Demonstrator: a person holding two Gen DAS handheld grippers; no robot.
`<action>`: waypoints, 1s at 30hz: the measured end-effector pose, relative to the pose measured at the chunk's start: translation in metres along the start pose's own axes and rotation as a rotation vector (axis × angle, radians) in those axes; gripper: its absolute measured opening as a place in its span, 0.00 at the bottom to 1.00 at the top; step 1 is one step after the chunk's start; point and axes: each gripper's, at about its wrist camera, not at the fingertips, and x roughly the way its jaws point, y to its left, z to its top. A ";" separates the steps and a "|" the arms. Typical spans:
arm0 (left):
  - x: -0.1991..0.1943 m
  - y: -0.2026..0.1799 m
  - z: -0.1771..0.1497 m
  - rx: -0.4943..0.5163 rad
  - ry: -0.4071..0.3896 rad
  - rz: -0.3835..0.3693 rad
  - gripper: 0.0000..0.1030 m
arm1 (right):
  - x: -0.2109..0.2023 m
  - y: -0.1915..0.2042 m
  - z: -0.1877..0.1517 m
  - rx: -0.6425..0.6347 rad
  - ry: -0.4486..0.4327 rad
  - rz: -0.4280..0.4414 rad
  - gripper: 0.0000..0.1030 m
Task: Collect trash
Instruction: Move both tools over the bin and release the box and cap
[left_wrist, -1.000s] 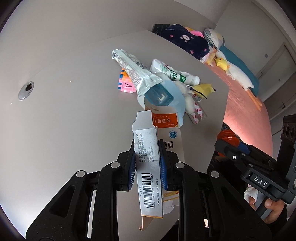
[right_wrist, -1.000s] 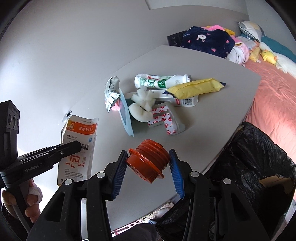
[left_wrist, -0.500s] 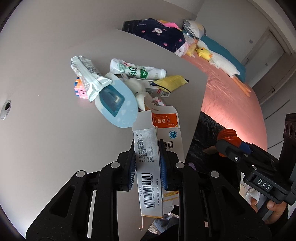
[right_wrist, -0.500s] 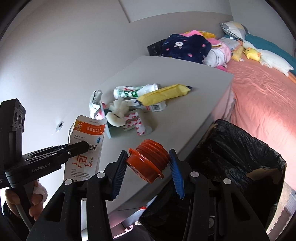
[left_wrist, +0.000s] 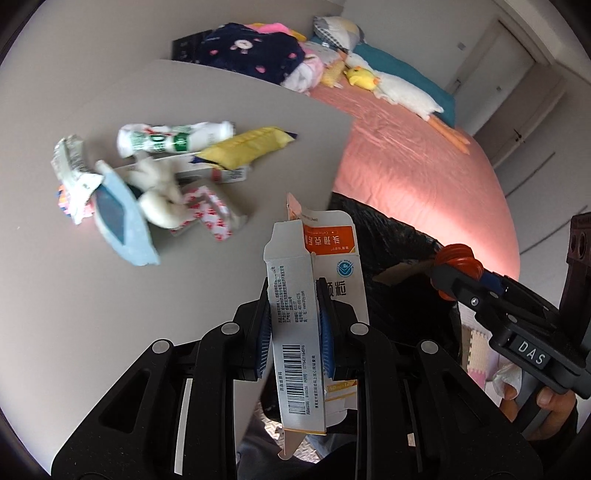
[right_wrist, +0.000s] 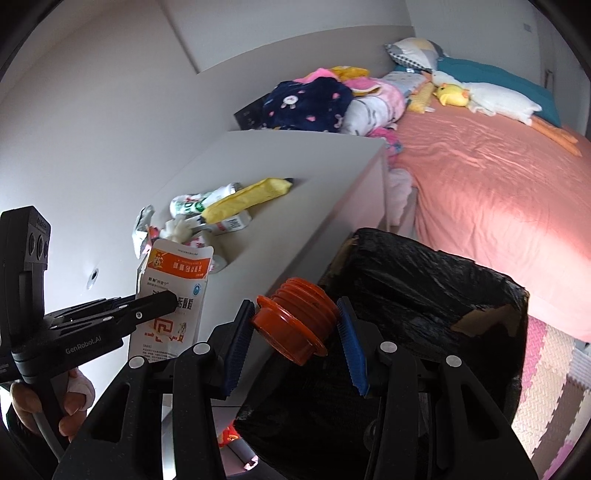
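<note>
Beside the grey table (right_wrist: 295, 221), just at its near edge, both grippers are carrying loads toward the black-lined bin (right_wrist: 424, 295) standing between the table and the pink bed (right_wrist: 498, 184). The left gripper (left_wrist: 295, 328) is clamping a flattened white-and-orange carton (left_wrist: 317, 273) between its narrowly set blue pads, the carton standing upright and hanging past the fingers at both ends. The right gripper (right_wrist: 295, 332) is holding a ribbed orange cap (right_wrist: 295, 317) with its jaws roughly half spread, the pads pressing on either side of it, and it is hovering just over the bin's near rim. Judging by this, two pieces are being delivered but neither is dropped yet. Plenty is waiting on the table: a yellow wrapper (left_wrist: 247, 147), a white-and-green bottle (left_wrist: 173, 140), a silver foil packet (left_wrist: 72, 162), a pale blue pouch (left_wrist: 122, 218), a wad of white tissue (left_wrist: 159, 192) and a red-patterned wrapper (left_wrist: 210, 210), all lying in one touching heap well back from the edge. The task is looking early, with most of the pile left to collect.
</note>
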 end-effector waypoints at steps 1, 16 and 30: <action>0.003 -0.004 0.001 0.013 0.006 -0.005 0.21 | -0.002 -0.004 0.000 0.008 -0.003 -0.005 0.46; 0.039 -0.068 0.006 0.161 0.156 -0.213 0.94 | -0.059 -0.083 -0.009 0.289 -0.202 -0.222 0.78; 0.042 -0.064 0.003 0.148 0.167 -0.216 0.94 | -0.052 -0.082 -0.004 0.277 -0.195 -0.205 0.78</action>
